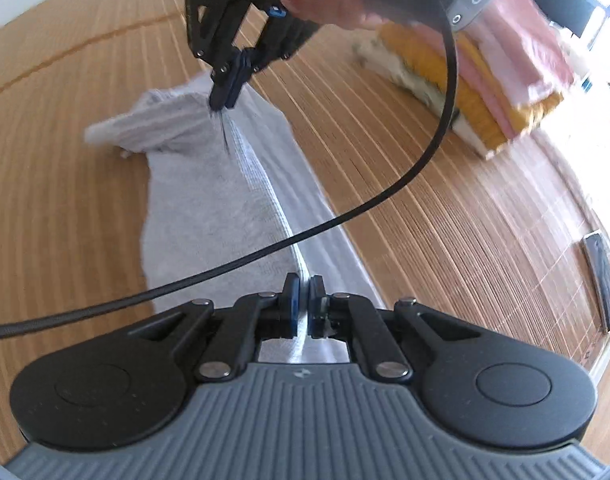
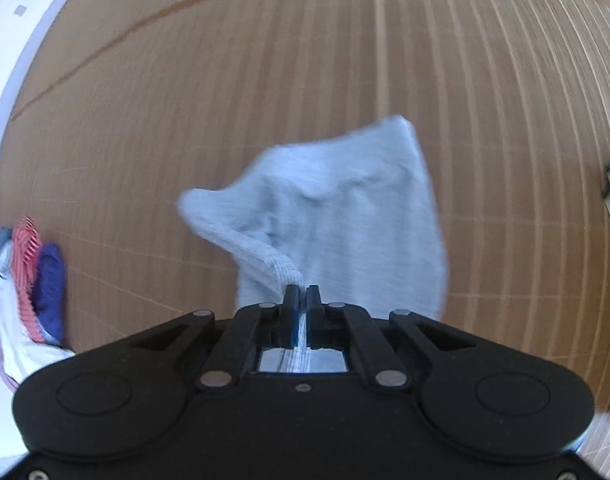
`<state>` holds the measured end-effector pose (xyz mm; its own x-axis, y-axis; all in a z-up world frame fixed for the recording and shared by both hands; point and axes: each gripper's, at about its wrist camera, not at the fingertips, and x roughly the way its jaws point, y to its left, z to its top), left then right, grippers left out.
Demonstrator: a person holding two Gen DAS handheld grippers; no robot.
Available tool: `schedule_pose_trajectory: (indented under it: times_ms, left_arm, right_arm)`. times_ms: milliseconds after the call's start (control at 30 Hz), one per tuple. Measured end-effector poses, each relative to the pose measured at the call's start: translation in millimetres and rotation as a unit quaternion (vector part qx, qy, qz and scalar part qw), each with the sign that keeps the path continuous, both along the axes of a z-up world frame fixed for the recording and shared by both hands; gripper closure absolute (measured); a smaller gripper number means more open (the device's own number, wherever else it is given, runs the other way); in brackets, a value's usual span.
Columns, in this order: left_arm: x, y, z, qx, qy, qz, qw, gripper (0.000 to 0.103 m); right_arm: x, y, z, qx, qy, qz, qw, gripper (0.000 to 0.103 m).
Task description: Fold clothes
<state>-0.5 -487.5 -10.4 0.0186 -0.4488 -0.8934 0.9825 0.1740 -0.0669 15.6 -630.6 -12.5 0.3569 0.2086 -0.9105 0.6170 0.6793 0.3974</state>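
Observation:
A light grey knitted garment [image 1: 209,200] hangs stretched between both grippers above a bamboo mat [image 1: 425,200]. My left gripper [image 1: 304,300] is shut on its ribbed edge at the bottom of the left wrist view. Farther off in that view, my right gripper [image 1: 223,94] pinches the other end of the same edge, a hand gripping it from above. In the right wrist view my right gripper [image 2: 302,304] is shut on the ribbed hem, and the rest of the grey garment [image 2: 345,216] droops blurred below it.
A stack of folded clothes [image 1: 485,80] in pink, yellow and white lies on the mat at the upper right. A black cable [image 1: 345,216] arcs across the left wrist view. A dark flat device [image 1: 603,284] lies at the right edge. Loose clothes [image 2: 29,280] are piled at the left.

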Motion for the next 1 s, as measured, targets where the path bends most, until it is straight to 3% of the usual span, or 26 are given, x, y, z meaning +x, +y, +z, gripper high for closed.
schedule_pose_trajectory:
  times_ms: [133,200,267,333,433,500,567,600,700,867,1000]
  left_arm:
    - [-29.8,-5.6,-31.9,0.036,-0.019,0.002,0.9992,0.098]
    - [-37.6,-1.8,-38.8,0.044,-0.025,0.006,0.9987,0.098]
    - [-41.1,-0.3,-41.6,0.051,-0.032,0.013,0.9981,0.098]
    - [-42.0,-1.8,-42.9,0.055,-0.036,0.020,0.9976,0.098]
    - [-36.6,-9.2,-45.3,0.059,-0.033,0.032,0.9972,0.098]
    - [-35.1,-13.5,-46.4,0.061,-0.030,0.034,0.9971,0.098]
    - [-36.3,-13.6,-43.5,0.059,-0.030,0.036,0.9971,0.098]
    - [-37.3,-14.0,-42.4,0.059,-0.033,0.034,0.9971,0.098]
    - [-41.4,-16.5,-35.6,0.056,-0.049,0.029,0.9968,0.098]
    - [-42.8,-27.0,-24.5,0.049,-0.065,0.032,0.9962,0.098]
    - [-48.2,-35.1,-25.5,0.056,-0.064,0.025,0.9961,0.098]
  right_arm:
    - [-8.9,6.4,-6.6,-0.084,-0.031,0.054,0.995,0.090]
    - [-4.8,18.0,3.6,-0.143,-0.080,0.104,0.981,0.086]
    - [9.0,36.7,10.4,-0.165,-0.128,0.165,0.964,0.076]
    - [25.4,59.9,7.0,-0.170,-0.142,0.215,0.951,0.059]
    - [55.2,102.1,-9.4,-0.191,-0.127,0.287,0.930,0.059]
    - [68.9,124.0,-22.7,-0.233,-0.108,0.314,0.914,0.061]
    - [76.0,134.7,-29.1,-0.283,-0.093,0.314,0.901,0.082]
    - [77.0,134.1,-27.4,-0.290,-0.096,0.306,0.901,0.097]
    - [72.0,112.9,-8.2,-0.263,-0.132,0.255,0.921,0.097]
    - [35.2,20.5,31.3,-0.167,-0.189,0.088,0.964,0.097]
    - [2.4,-41.7,9.2,-0.131,-0.169,0.001,0.977,0.097]
